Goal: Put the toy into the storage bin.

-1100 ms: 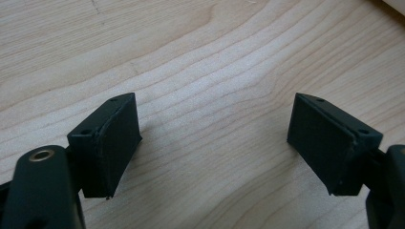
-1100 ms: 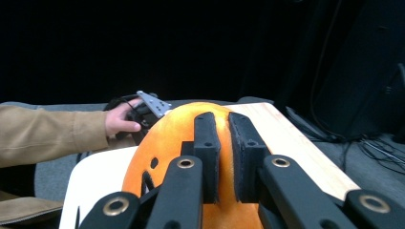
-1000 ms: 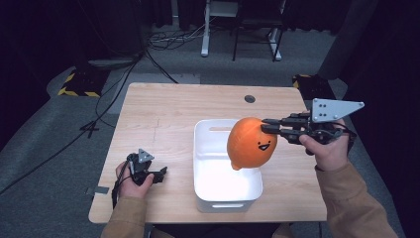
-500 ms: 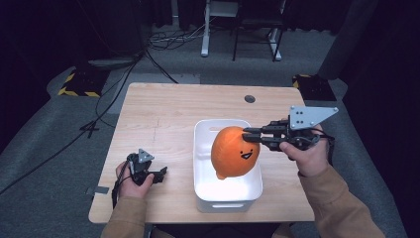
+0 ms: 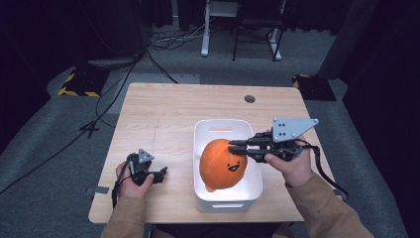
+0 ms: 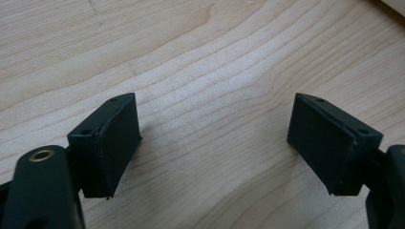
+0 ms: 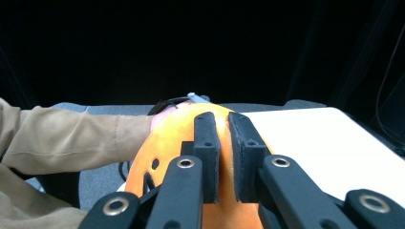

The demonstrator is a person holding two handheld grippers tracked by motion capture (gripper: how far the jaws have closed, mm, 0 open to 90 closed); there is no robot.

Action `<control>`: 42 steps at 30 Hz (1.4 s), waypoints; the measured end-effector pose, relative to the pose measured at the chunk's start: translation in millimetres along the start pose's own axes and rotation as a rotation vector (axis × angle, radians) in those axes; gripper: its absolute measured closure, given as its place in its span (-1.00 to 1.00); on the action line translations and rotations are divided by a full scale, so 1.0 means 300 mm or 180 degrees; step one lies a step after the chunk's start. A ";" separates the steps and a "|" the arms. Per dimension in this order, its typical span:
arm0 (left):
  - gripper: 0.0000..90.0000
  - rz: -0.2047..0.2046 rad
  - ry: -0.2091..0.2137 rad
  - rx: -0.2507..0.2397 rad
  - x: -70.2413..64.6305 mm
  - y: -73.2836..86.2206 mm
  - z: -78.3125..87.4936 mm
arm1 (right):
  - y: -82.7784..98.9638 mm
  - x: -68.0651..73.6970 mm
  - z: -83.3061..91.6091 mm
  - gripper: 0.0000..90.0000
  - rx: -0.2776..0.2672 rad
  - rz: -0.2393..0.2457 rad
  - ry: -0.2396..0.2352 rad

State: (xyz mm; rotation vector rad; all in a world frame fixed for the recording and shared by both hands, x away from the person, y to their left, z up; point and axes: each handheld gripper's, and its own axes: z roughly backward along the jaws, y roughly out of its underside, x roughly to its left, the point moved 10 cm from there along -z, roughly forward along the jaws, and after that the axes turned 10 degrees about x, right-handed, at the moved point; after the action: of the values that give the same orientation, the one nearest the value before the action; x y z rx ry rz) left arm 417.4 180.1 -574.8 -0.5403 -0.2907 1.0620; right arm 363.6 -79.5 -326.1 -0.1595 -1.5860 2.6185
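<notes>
The right gripper point(image 5: 236, 148) has its jaws pinching the top of an orange plush toy point(image 5: 221, 170), a rounded soft thing with a small dark smiling face on the side turned toward the person. In the right gripper view the two black jaws point(image 7: 224, 143) stand close together with a fold of the orange fabric caught between their pads, and the rest of the orange plush toy point(image 7: 157, 157) bulges out below and to the left of them. The toy hangs from that pinch inside a white bin point(image 5: 205, 130), its lower part down between the bin's walls; whether it touches the bin's floor cannot be told. The bin stands on the wooden surface point(image 5: 163, 114), directly under the right jaws. The right hand point(image 5: 292, 166) holds the gripper level, with the jaws pointing toward the person's left, and the grey three-cornered plate sits on top behind them.

The left gripper point(image 5: 161, 173) rests low at the surface's near edge, well apart from the bin and on the far side of it from the right jaws. In the left gripper view its jaws point(image 6: 215, 143) are spread wide, with nothing but bare wood point(image 6: 215, 71) between and ahead of them.
</notes>
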 end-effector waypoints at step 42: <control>-0.58 -0.0007 0.0005 0.0003 -0.001 0.000 0.000 | 0.303 0.082 -0.192 0.73 0.1005 -0.0355 -0.0221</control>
State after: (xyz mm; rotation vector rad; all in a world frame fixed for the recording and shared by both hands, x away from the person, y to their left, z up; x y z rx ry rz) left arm 417.2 179.9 -574.9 -0.5397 -0.2893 1.0593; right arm 345.7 -68.1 -434.3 0.0387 -1.1386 2.7657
